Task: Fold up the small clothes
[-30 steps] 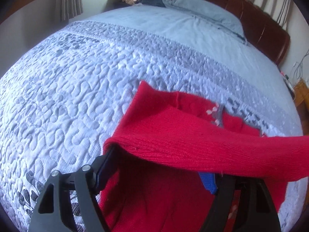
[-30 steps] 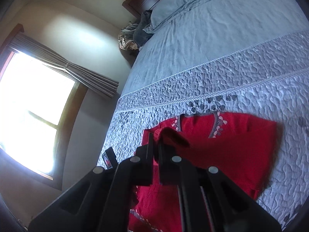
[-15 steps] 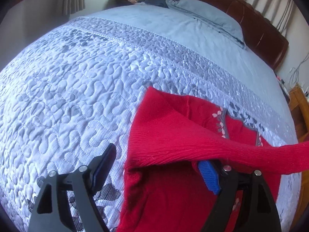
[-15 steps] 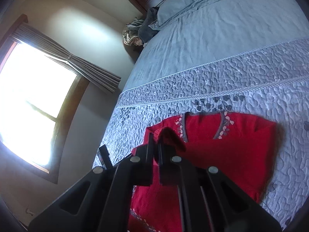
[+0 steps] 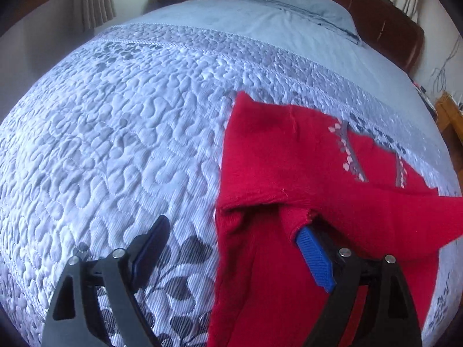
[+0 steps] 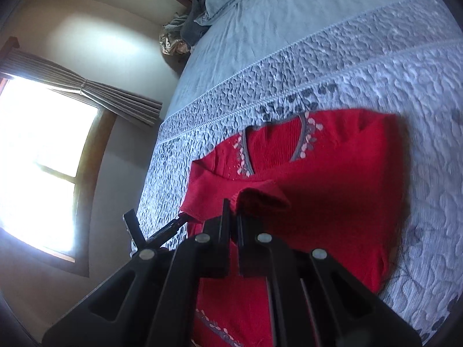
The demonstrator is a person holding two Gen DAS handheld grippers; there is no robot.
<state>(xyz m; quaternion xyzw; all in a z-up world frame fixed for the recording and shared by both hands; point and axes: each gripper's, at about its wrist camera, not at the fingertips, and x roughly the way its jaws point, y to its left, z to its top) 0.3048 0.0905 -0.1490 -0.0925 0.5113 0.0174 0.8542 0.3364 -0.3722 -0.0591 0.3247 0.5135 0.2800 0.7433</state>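
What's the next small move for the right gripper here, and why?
Probably lower the right gripper and open it. Its fingers are shut on the sleeve's cuff, already carried across the red sweater on the bed. The left gripper is open and holds nothing.

Black hand-held gripper (image 5: 231,248), blue pads (image 5: 314,257).

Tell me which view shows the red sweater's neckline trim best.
The right wrist view. There the neckline trim of the red sweater shows whole, both grey bands with pale petals curving into a V. The left wrist view shows the trim obliquely, its lower end hidden under the sleeve.
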